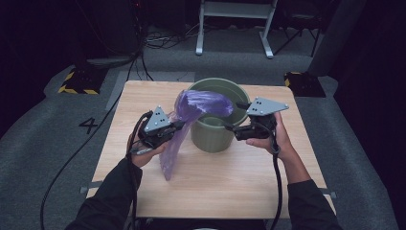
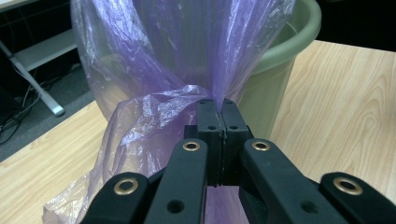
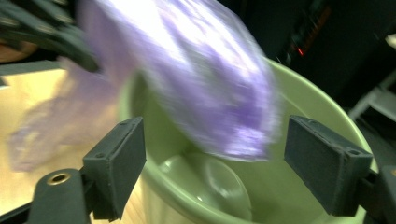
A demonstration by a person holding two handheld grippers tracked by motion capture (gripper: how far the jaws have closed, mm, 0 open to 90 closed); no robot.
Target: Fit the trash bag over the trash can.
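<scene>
Up on the light wooden surface (image 1: 215, 187) stands a round green plastic bucket (image 1: 215, 136). A thin purple plastic bag (image 1: 191, 112) drapes over its near rim, one end hanging down outside to the surface. The left gripper (image 2: 217, 109) pinches the bag with jaws pressed together. The right gripper (image 3: 212, 154) sits at the rim, jaws spread wide with nothing in them.

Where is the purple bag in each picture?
High view: the bag sits at the middle, draped from the bucket rim down to the table, pinched by the left gripper.
Left gripper view: the bag spreads across the top and left, clamped between the shut jaws.
Right gripper view: a blurred bag at upper middle, over the bucket mouth.
Shared landmark: the green bucket.
</scene>
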